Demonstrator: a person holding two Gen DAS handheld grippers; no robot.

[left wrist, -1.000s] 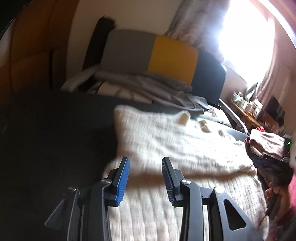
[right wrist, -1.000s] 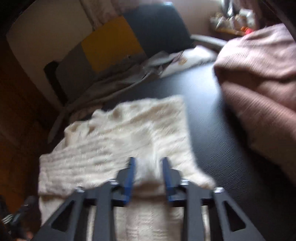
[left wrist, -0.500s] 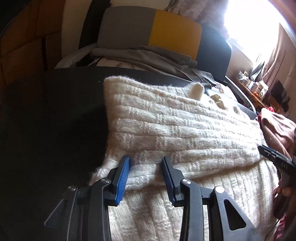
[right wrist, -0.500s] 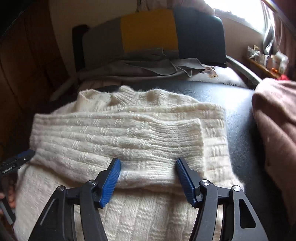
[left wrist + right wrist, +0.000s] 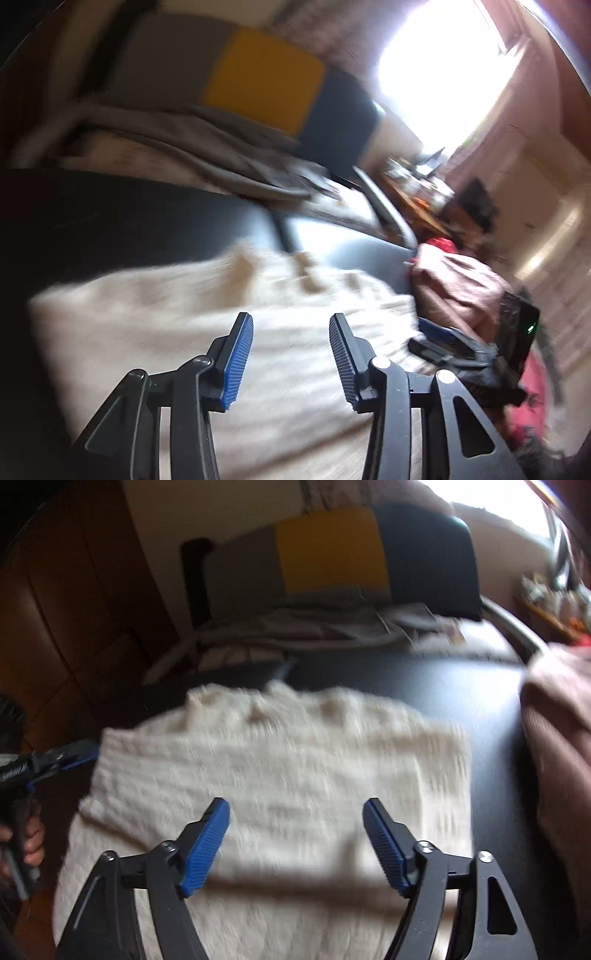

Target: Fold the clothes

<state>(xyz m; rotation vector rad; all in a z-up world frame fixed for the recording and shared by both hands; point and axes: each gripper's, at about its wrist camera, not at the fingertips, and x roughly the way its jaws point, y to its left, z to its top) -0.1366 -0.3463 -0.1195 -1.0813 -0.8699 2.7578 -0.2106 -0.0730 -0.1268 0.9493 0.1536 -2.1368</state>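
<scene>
Both jaws are opening, nothing between them. The sweater (image 5: 280,775) lies folded on the tabletop (image 5: 443,686) just beyond and beneath the right gripper (image 5: 295,834) and left gripper (image 5: 291,354). Advised: lift clear without snagging the knit.

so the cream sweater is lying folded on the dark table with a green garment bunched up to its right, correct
Not quite: the garment bunched up to the right of the cream sweater is dusty pink, not green, as the right wrist view shows. The sweater does lie folded on the dark table.
</scene>
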